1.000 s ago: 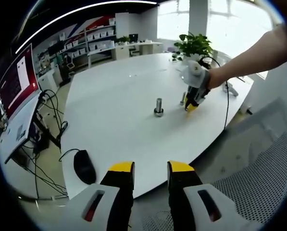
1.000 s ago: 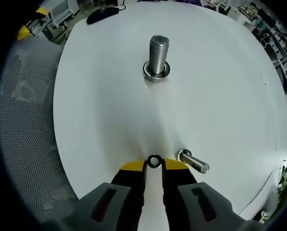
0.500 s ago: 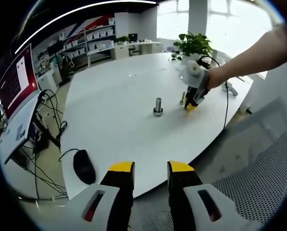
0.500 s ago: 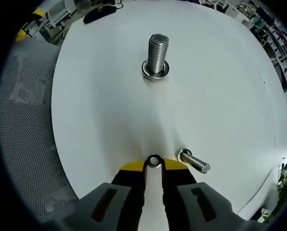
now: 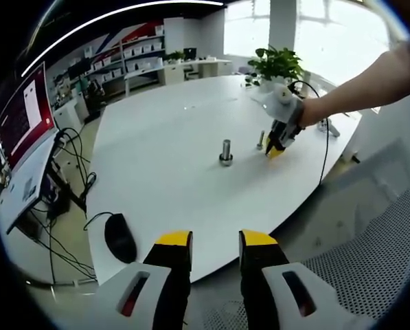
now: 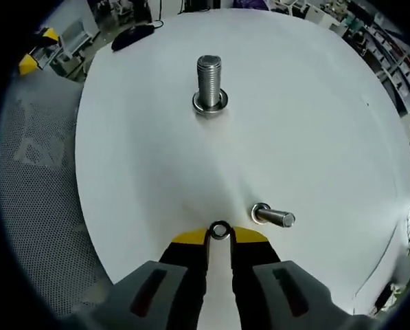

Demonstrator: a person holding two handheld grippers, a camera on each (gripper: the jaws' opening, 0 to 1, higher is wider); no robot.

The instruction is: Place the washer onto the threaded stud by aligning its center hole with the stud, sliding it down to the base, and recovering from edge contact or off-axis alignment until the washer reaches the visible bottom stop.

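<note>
1. Washer (image 6: 220, 231) sits pinched at its rim between my right gripper (image 6: 220, 236) jaws, at the very tips, hole facing the camera; jaws clenched on it.
2. Threaded stud (image 6: 209, 84) stands upright on the white worktop (image 6: 314, 137), well apart from the washer, straight ahead in the right gripper view.
3. Loose bolt (image 6: 273, 217) lies on its side just beside the right jaws.
4. Left gripper (image 5: 215, 242) hangs off the worktop edge, jaws released and holding nothing.
5. I judge the washer small, stiff, light and slick metal; a rim-only hold could let it twist, so I'd keep the hole clear and the washer level.
6. Mouse (image 5: 120, 238) lies near the worktop edge.
</note>
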